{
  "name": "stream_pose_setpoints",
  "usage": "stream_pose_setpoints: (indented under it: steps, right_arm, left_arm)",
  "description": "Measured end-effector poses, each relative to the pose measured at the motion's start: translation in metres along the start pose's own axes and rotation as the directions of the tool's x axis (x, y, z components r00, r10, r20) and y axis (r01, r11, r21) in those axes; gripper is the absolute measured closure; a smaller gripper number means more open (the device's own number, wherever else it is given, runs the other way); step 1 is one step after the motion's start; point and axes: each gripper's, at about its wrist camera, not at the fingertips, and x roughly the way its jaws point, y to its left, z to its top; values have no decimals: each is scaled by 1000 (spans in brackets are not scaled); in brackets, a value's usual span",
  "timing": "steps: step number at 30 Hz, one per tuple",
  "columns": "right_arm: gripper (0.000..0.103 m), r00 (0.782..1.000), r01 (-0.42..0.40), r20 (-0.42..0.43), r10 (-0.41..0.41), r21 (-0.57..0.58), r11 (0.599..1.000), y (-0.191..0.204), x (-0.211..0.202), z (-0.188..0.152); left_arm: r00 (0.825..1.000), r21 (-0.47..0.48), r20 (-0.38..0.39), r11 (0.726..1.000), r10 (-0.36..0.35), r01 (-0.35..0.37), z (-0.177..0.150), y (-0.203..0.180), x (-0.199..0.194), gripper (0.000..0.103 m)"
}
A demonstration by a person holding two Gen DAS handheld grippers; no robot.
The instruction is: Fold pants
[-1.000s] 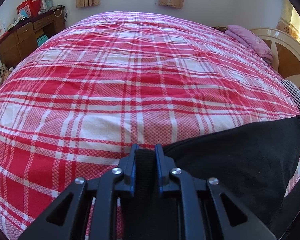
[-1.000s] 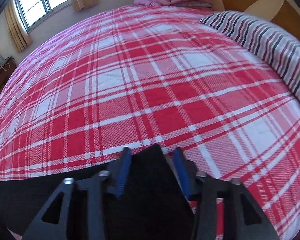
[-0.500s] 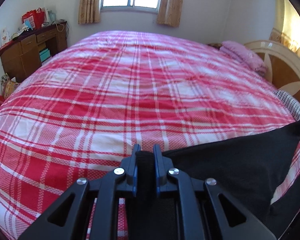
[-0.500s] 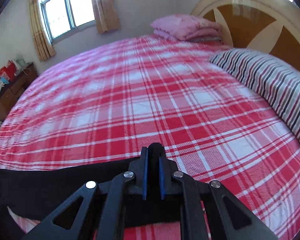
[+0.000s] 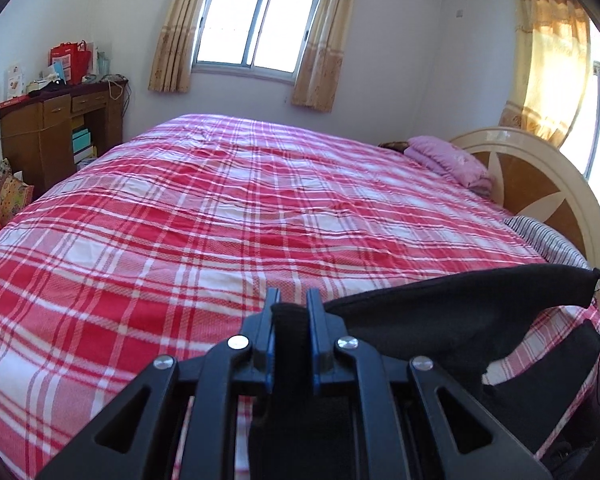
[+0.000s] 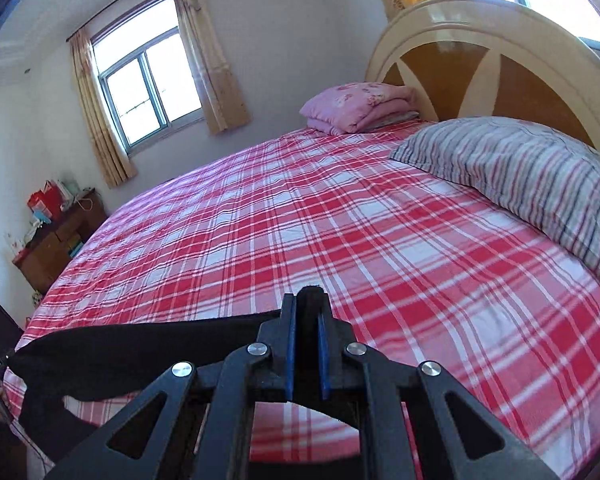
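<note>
Pants [image 5: 460, 312] of black cloth hang stretched above the near edge of the red plaid bed [image 5: 228, 208], one end pinched in the nearly closed jaws of the left gripper [image 5: 291, 308], the other clamped likewise by the right gripper [image 6: 305, 312], a striped pillow [image 6: 516, 176] lying near the headboard [image 6: 480, 52].

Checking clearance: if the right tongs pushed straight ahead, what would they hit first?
Likely the red plaid bedspread; the right tongs, shut on the black pants, point across it. Depth unclear.
</note>
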Motion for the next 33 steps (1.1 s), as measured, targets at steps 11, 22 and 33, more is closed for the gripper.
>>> stream_pose_setpoints:
  steps: [11, 22, 33]
  right_arm:
    - [94, 1000, 8, 8, -9, 34, 999, -32, -67, -76]
    - [80, 996, 66, -61, -65, 24, 998, -49, -75, -118]
    - [65, 992, 127, 26, -124, -155, 980, 15, -101, -112]
  left_arm:
    - [998, 45, 2, 997, -56, 56, -66, -6, -55, 89]
    - [997, 202, -51, 978, 53, -41, -112, -12, -66, 65]
    - [996, 95, -7, 992, 87, -86, -124, 31, -106, 47]
